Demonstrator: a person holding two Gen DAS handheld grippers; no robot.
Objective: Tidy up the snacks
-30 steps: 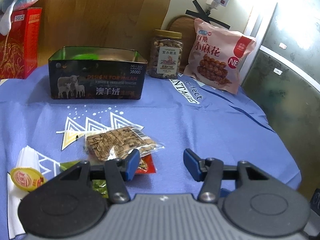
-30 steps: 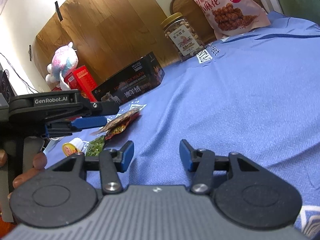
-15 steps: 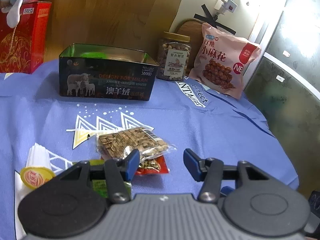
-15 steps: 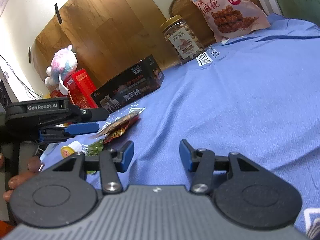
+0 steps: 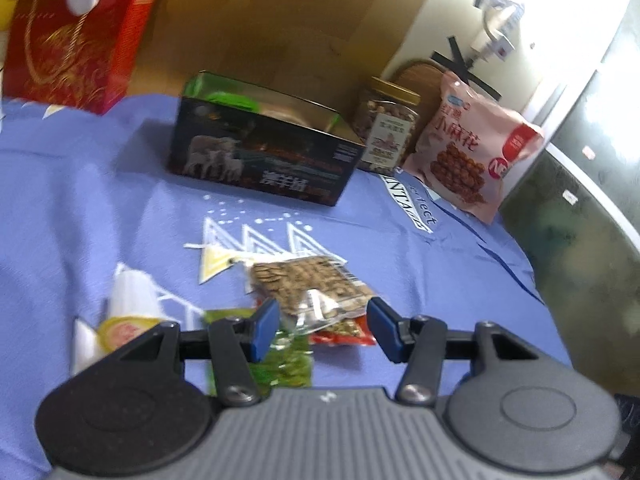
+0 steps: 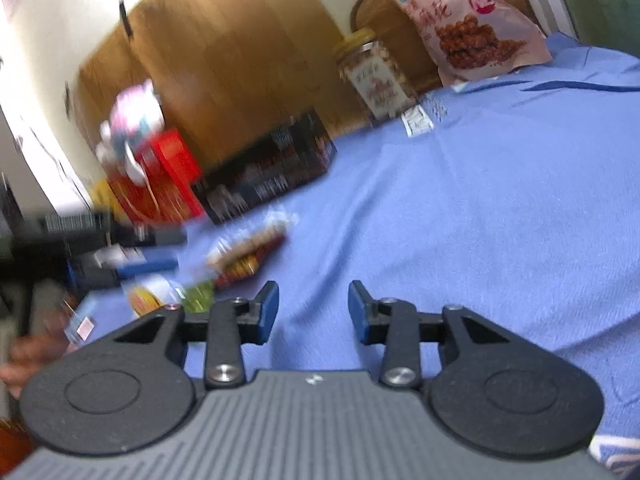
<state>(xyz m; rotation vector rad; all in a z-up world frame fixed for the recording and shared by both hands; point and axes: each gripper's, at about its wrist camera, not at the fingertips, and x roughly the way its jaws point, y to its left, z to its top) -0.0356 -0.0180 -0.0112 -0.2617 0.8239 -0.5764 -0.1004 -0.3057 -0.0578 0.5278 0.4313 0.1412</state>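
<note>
A clear packet of brown seed snacks [image 5: 308, 286] lies on the blue cloth [image 5: 420, 280], overlapping a red packet [image 5: 346, 334] and a green packet [image 5: 282, 362]. My left gripper [image 5: 322, 330] hovers just over them, open, and the clear packet's near end shows between its blue pads without being pressed. A yellow jelly cup [image 5: 120, 330] sits to the left. The dark open box [image 5: 260, 160] stands behind. My right gripper [image 6: 313, 312] hangs over bare cloth, jaws closing with nothing between them; the packets [image 6: 248, 248] and left gripper [image 6: 148, 260] show blurred at its left.
At the back stand a nut jar [image 5: 386, 136], a pink snack bag [image 5: 476, 160] and a red gift box [image 5: 76, 36]. A plush toy [image 6: 132, 120] sits by the red box [image 6: 164, 176]. A person's hand [image 6: 28, 356] holds the left gripper. The table edge runs along the right.
My left gripper has shifted sideways and rolled, so the packets now sit between its pads in view. My right gripper's jaws have narrowed.
</note>
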